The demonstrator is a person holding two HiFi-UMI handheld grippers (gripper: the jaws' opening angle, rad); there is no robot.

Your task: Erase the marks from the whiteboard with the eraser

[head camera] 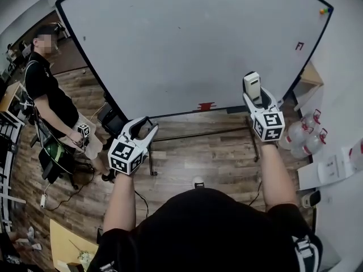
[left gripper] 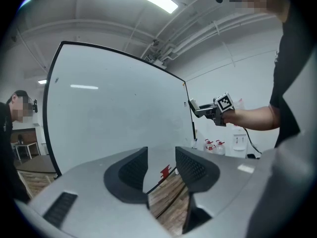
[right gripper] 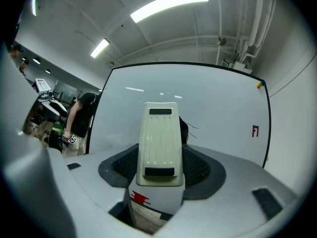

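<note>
Both of the person's bare forearms reach forward from a black-sleeved torso, seen from above. The left gripper (head camera: 144, 127) is held lower and nearer the body, angled up and to the right. Its jaws stand apart with nothing between them, and its own view shows only the wooden floor (head camera: 193, 157) and the board's bottom edge through the gap. The right arm stretches further out, and the right gripper (head camera: 258, 98) points up at the board with its jaws clamped on the sides of the cream eraser (right gripper: 158, 143), which stands upright between them. Whether the eraser touches the surface cannot be told.

Beyond it stands the whiteboard (head camera: 187, 50), mostly clean. A dark scribble (right gripper: 185, 128) peeks out past the eraser's right edge, a red mark (head camera: 205, 106) sits at the bottom edge, and another red mark (head camera: 299, 46) lies near the right edge. A second person (head camera: 48, 89) stands off to the board's left.
</note>
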